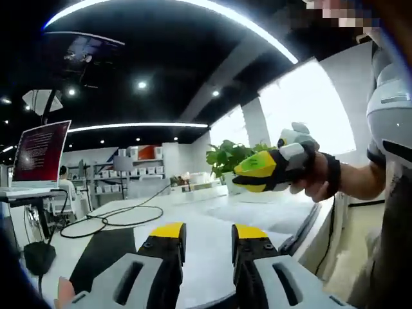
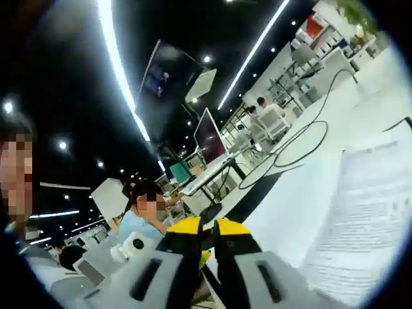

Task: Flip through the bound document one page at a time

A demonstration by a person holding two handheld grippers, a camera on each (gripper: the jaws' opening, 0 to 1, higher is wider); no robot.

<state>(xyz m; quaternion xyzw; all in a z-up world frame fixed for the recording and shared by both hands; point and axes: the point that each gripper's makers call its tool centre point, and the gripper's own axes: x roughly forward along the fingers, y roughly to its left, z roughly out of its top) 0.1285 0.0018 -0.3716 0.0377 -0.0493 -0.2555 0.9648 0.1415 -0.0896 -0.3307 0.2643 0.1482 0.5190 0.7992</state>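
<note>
Yellow-tipped jaws of the left gripper (image 1: 207,239) rise from the bottom of the left gripper view, standing apart with a clear gap between them and nothing held, poised above a white table (image 1: 199,222). Beyond them, to the right, a person's hand (image 1: 317,181) holds the right gripper (image 1: 239,175) in the air over the table, its yellow and black jaws pointing left; whether those jaws are parted cannot be told from this angle. A black cable (image 1: 109,219) loops across the table's far side, a leafy green plant (image 1: 226,158) stands behind it, and a red-lit monitor (image 1: 42,151) sits at the left. In the right gripper view, the right gripper's own jaws (image 2: 207,230) come up nearly pressed together, only a narrow slit between the yellow tips, gripping nothing. The bound document (image 2: 367,219) lies open on the table (image 2: 293,206) to the right of those jaws, its printed page facing up, untouched by either gripper. People sit at desks in the background.
</note>
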